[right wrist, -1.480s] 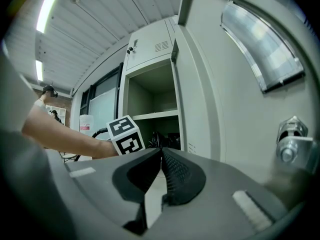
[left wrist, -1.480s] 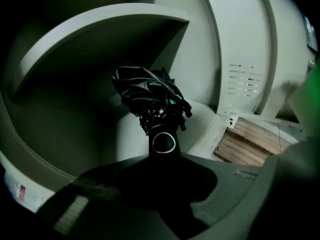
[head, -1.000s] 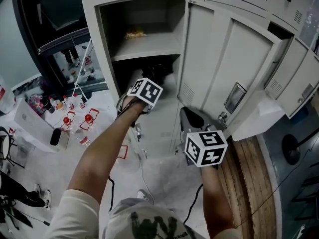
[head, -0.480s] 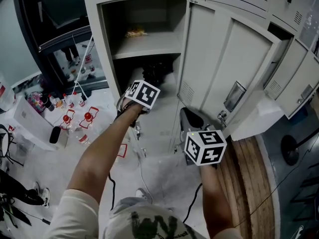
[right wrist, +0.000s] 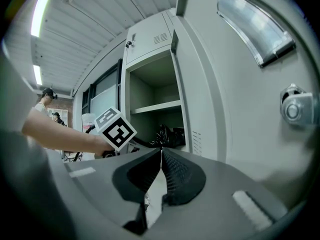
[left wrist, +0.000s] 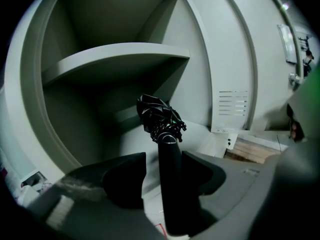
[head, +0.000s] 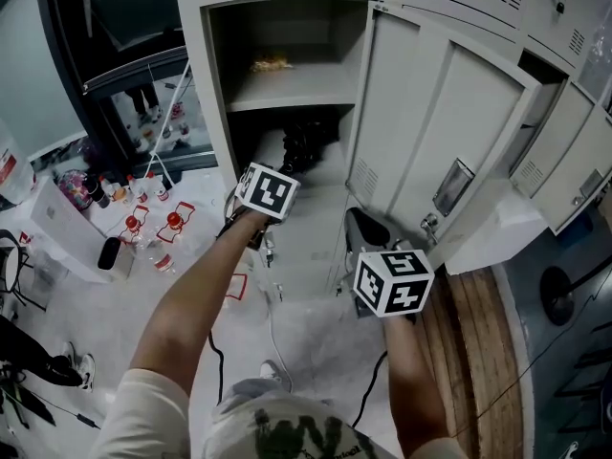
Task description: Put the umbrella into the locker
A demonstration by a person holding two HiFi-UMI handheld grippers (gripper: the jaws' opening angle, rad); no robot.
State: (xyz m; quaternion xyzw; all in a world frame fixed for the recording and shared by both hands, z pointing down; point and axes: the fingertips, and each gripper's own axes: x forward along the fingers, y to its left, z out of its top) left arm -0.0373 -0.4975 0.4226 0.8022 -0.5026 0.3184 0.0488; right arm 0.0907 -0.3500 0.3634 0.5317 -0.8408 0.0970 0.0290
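Observation:
A black folded umbrella (head: pixel 304 143) lies in the lower compartment of the open grey locker (head: pixel 287 86), canopy inward. In the left gripper view its canopy (left wrist: pixel 157 116) rests on the compartment floor and its straight handle (left wrist: pixel 170 184) runs back between my jaws. My left gripper (head: pixel 271 182) (left wrist: pixel 164 156) is at the compartment mouth with its jaws opening; a gap shows between the left pad and the handle. My right gripper (head: pixel 359 220) (right wrist: pixel 161 151) is held shut and empty beside the locker door (head: pixel 421 122).
A snack packet (head: pixel 270 64) lies on the upper shelf. The door's latch (right wrist: pixel 292 109) is close to my right gripper. Bottles (head: pixel 143 228) and a white box (head: pixel 67 228) stand on the floor at left. A cable (head: pixel 273 333) and wooden planks (head: pixel 478 352) lie below.
My left gripper's cube has drawn back a little from the locker, toward the lower left of the picture. The umbrella stays in the lower compartment. The right gripper has kept still.

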